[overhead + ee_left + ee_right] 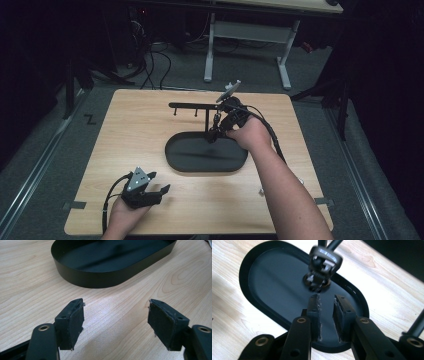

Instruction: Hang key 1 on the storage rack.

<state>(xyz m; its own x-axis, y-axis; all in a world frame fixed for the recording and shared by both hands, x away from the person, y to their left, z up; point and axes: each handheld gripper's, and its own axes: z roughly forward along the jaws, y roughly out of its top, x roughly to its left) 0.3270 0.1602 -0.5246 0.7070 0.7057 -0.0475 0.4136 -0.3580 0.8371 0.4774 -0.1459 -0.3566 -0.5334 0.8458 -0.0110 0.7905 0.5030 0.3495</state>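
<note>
A black oval tray (172, 160) lies mid-table, with a thin post and a horizontal bar (192, 105) with small hooks rising from its far side. My right gripper (216, 134) points down at the post's foot. In the right gripper view its jaws (327, 298) stand a narrow gap apart over the tray floor (274, 282) with nothing between them. Just beyond the tips a small black piece with a shiny clasp (324, 262) sits at the post's base. My left gripper (159, 182) rests near the table's front left, jaws (116, 305) wide apart over bare wood, facing the tray wall (100, 277).
The wooden table (130, 130) has bare room left of and in front of the tray. A small white bit (261, 190) lies near the right forearm. Beyond the far edge stand a white desk frame (209, 50) and floor cables (150, 65).
</note>
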